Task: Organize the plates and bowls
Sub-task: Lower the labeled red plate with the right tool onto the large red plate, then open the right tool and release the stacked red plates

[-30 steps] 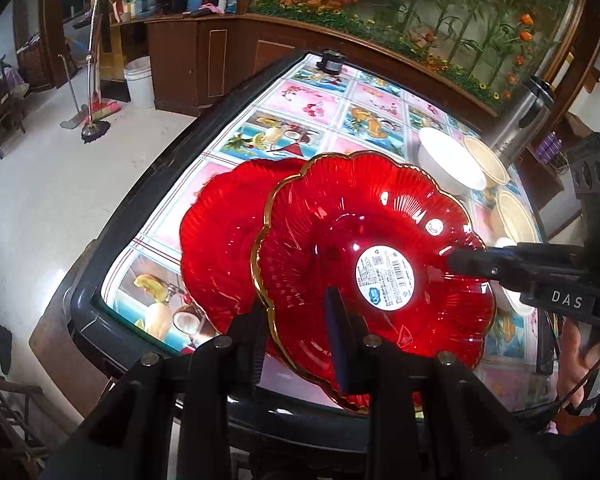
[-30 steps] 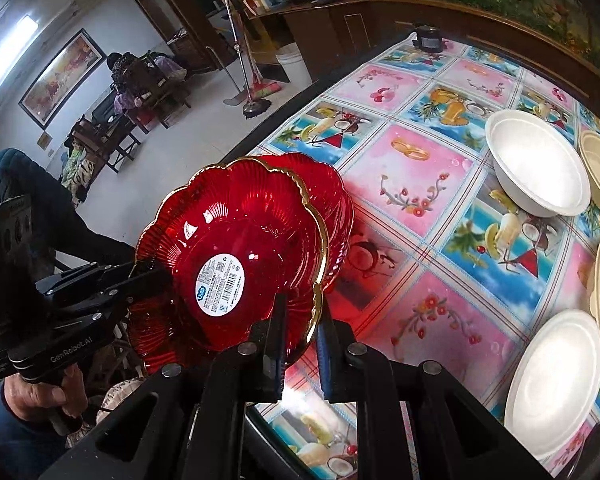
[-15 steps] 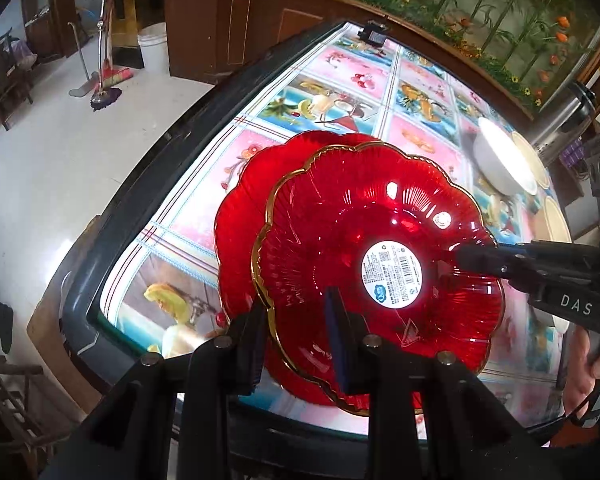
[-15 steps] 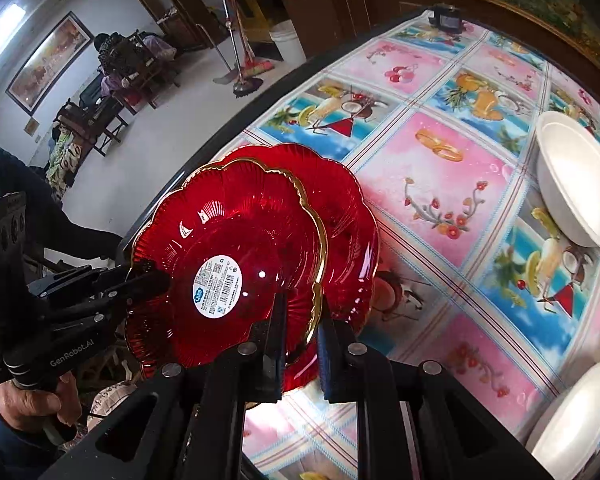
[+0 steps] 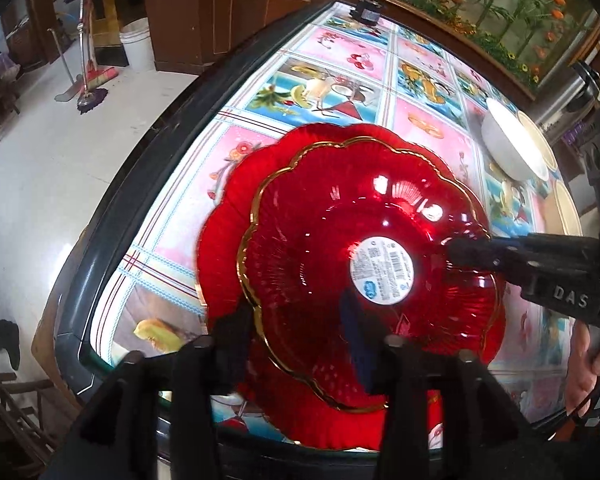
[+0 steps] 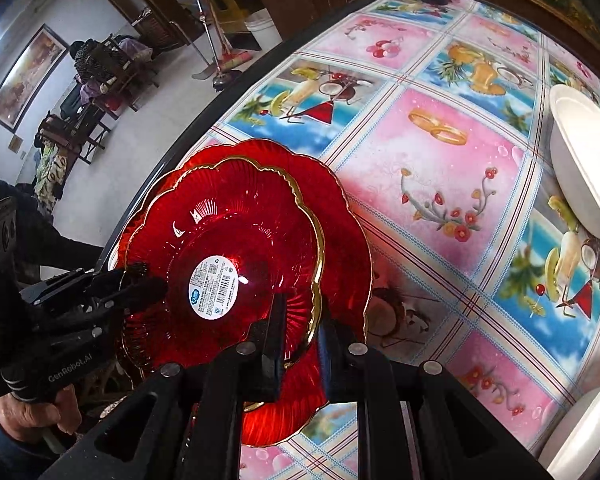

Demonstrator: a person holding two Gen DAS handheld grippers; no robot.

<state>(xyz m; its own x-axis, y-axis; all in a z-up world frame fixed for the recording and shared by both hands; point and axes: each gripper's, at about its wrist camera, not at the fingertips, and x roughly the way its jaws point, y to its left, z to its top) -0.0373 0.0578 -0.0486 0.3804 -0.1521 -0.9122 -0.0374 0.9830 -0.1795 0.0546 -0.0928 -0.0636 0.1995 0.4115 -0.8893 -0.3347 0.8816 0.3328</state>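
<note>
Patterned tablecloth (image 6: 440, 184) carries upright round red plate (image 5: 360, 240); left jaws opening, right jaws pinch rim.

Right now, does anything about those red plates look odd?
Yes. The top plate sits off-centre on the lower plate, not nested, and still carries a round white sticker. The stack lies near the table edge.

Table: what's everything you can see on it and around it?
top plate: 1, red with gold rim, over bottom plate
bottom plate: 1, red, table's near edge
bowl: 1, white, table's right side
table: 1, picture cloth
bucket: 1, white, floor
mop: 1, floor near bucket
left gripper: 1, black, jaws have just been opening, top plate's rim between them
right gripper: 1, black, shut on top plate's rim
</note>
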